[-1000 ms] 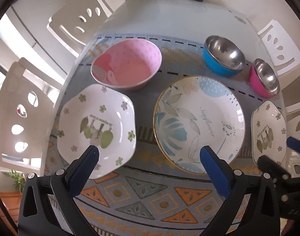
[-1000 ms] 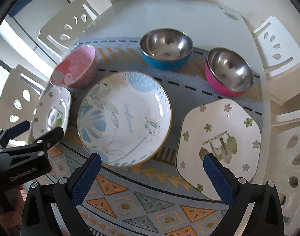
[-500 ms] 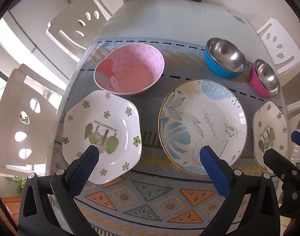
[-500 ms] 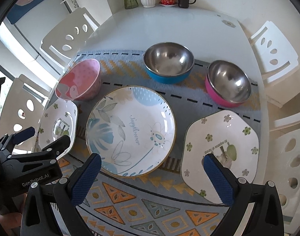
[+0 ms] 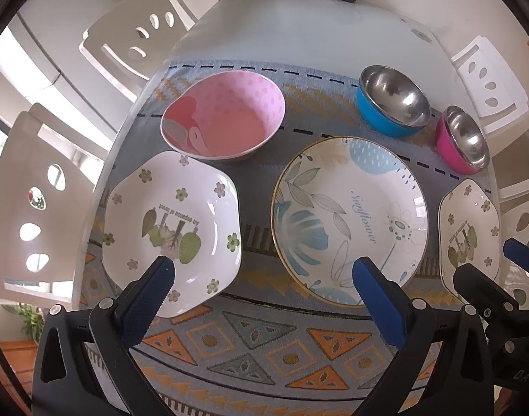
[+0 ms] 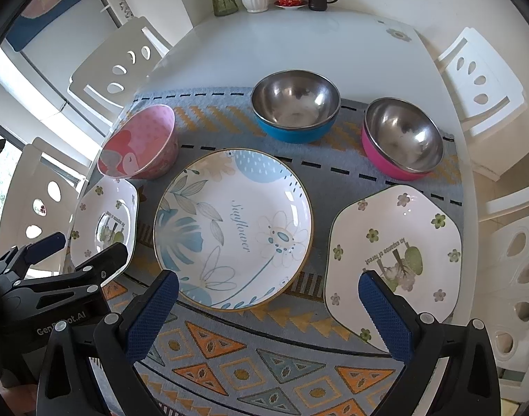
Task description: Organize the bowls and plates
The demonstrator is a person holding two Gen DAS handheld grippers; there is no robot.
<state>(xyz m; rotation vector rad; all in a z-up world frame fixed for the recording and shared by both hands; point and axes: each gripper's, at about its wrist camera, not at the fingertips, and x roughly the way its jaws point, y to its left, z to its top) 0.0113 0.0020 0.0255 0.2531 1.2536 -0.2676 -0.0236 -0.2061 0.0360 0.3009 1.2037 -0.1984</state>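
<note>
1. Left of frame: my left gripper (image 5: 262, 277) hangs released, jaws spread wide with nothing between them, above the near edge of the patterned mat (image 5: 250, 343). Its left fingertip (image 5: 160, 274) covers the near rim of the left flower plate (image 5: 170, 228), whose printed caption reads upside down. In the right wrist view this plate is partly hidden behind my left gripper's body.
2. Upper left: the pink bowl (image 5: 226, 114) sits just behind that plate, mouth up; whether they touch I cannot tell.
3. Centre: the round leaf plate (image 6: 233, 228) lies flat, its script running from far to near. Bare mat separates it from the plates on both sides.
4. Upper right: the blue bowl (image 6: 295, 107) and the magenta bowl (image 6: 401, 138) stand apart, mouths up.
5. Right: the right flower plate (image 6: 394, 260) lies close to the table (image 6: 299, 45) edge, cut off in the left wrist view.
6. My right gripper (image 6: 267, 287) is likewise released and empty.
</note>
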